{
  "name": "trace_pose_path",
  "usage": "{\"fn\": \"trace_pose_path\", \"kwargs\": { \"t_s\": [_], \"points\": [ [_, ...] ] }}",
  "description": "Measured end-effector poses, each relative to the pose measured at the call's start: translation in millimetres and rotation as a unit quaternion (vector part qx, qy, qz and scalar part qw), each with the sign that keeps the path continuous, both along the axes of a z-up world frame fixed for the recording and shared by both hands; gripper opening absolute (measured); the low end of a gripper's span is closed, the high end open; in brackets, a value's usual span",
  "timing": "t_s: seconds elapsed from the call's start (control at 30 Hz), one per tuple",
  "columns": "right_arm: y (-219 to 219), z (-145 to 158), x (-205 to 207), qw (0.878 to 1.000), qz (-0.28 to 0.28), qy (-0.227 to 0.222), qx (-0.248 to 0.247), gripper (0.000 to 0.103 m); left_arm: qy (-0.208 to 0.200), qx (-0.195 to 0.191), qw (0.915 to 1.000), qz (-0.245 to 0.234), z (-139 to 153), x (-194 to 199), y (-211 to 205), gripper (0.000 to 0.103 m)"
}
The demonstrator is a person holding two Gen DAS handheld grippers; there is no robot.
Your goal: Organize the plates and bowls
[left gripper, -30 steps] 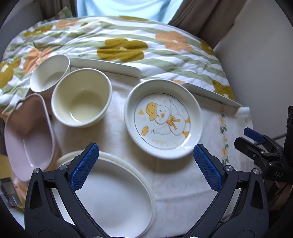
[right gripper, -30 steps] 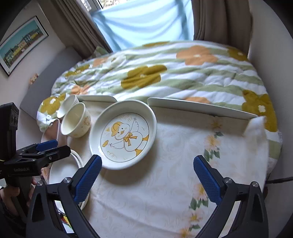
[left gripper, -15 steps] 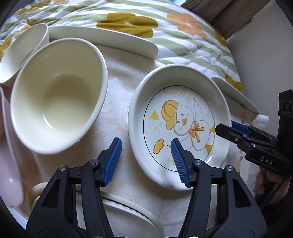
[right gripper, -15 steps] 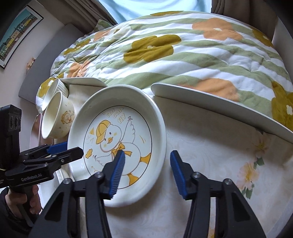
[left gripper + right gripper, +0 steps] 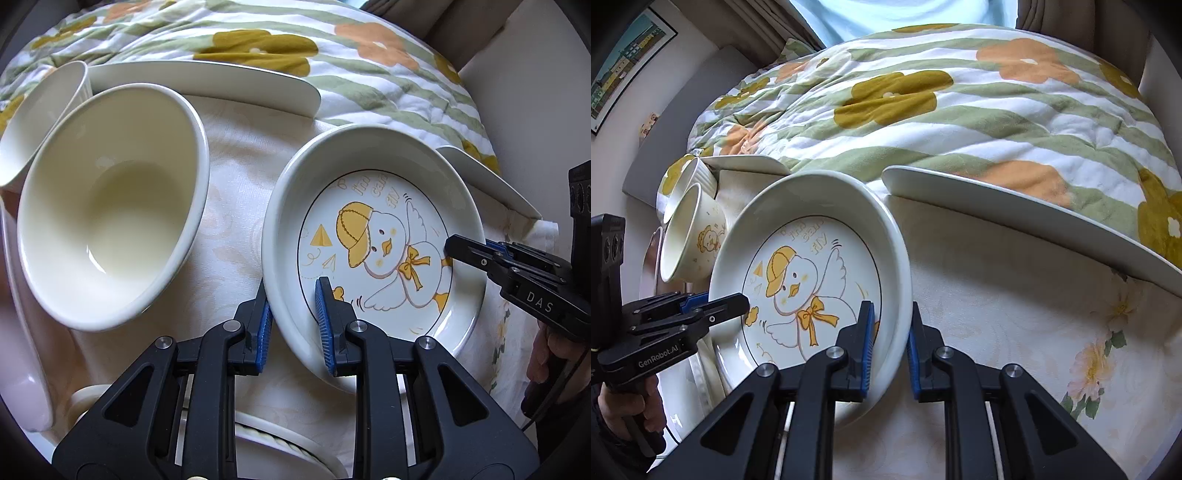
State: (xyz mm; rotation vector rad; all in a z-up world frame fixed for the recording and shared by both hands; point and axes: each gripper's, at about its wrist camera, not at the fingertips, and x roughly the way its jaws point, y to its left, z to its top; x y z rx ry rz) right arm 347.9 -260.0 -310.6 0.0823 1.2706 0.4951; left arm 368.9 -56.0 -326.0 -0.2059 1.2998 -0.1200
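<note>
The duck plate, white with a yellow-capped duck drawing, lies on a floral tablecloth. In the left wrist view my left gripper has its jaws closing on the plate's near-left rim, with the blue pads pressing either side of the wall. In the right wrist view my right gripper is closing the same way on the opposite rim. Each gripper shows in the other's view, the right gripper and the left gripper. A cream bowl stands just left of the plate.
Behind the cream bowl sits a white cup-like bowl. A pink dish lies at the far left and a white oval plate sits under my left gripper. Flat white plates edge the flowered quilt.
Both grippers came down from above the table to the duck plate. Their jaws went from wide open to shut on its rim, left and right.
</note>
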Motion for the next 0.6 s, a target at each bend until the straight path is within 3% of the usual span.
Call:
{"fn": "trace_pose_path", "kwargs": {
  "t_s": [0.33, 0.6],
  "points": [
    [-10, 19, -28, 0.999, 0.0, -0.04, 0.012, 0.015, -0.037, 0.012, 0.9992, -0.01, 20, -16, -11, 0.02],
    [-22, 63, -72, 0.996, -0.012, -0.088, 0.022, 0.015, -0.096, 0.002, 0.9952, -0.019, 73, -61, -16, 0.02]
  ]
}}
